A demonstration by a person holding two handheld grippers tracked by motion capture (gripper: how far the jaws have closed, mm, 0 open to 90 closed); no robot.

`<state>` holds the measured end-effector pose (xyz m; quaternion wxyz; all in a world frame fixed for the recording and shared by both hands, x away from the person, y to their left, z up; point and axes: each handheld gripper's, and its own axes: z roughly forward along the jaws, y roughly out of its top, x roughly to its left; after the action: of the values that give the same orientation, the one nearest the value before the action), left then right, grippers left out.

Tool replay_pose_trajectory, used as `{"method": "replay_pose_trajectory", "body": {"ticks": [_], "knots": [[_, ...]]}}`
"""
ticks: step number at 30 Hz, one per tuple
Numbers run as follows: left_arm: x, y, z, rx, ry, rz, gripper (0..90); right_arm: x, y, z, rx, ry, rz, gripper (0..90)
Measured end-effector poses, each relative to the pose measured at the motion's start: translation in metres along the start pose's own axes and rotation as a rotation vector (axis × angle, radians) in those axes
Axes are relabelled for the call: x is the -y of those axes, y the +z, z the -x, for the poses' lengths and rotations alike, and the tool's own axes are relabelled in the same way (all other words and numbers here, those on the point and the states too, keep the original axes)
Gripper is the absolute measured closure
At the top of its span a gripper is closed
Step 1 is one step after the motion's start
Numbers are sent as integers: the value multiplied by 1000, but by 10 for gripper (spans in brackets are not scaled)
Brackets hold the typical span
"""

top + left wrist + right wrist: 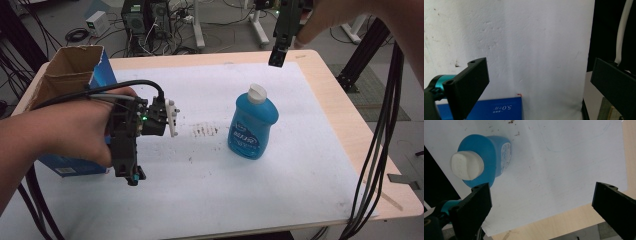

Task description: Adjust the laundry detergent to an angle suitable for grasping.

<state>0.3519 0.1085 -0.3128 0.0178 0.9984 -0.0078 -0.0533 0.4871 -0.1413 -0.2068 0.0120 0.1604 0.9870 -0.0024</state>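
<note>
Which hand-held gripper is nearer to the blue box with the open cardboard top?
Left. The left hand-held gripper hangs right beside the blue box, jaws open. The right hand-held gripper is raised over the table's far side, beyond the blue bottle, well away from the box, jaws open.

Cool, even overhead light fills the room, and the white sheet [280,190] on the table shows bright across the middle of the high view. The blue bottle [251,125] throws only a faint, soft shadow. The raised hand in the upper right looks pale and smeared. Both gripper views are grainy, their near black jaws soft-edged, with deep darkness along one side.
</note>
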Motion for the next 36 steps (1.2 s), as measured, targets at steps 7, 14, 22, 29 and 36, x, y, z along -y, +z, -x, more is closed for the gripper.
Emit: {"method": "replay_pose_trajectory", "body": {"ticks": [7,14,22,29,36], "knots": [[-1,1,0,1,-3,-5,17,3,-1,1,5,7,-4,16],[-1,1,1,-4,-10,-10,17,3,-1,-1,6,5,-4,16],[0,0,3,-7,-15,-8,17,3,-2,-5,10,-2,-5,16],[0,0,3,-8,-15,-9,17,5,-5,-4,15,9,10,16],[1,-1,3,-13,-10,-3,17,4,-5,-3,12,15,15,16]]}}
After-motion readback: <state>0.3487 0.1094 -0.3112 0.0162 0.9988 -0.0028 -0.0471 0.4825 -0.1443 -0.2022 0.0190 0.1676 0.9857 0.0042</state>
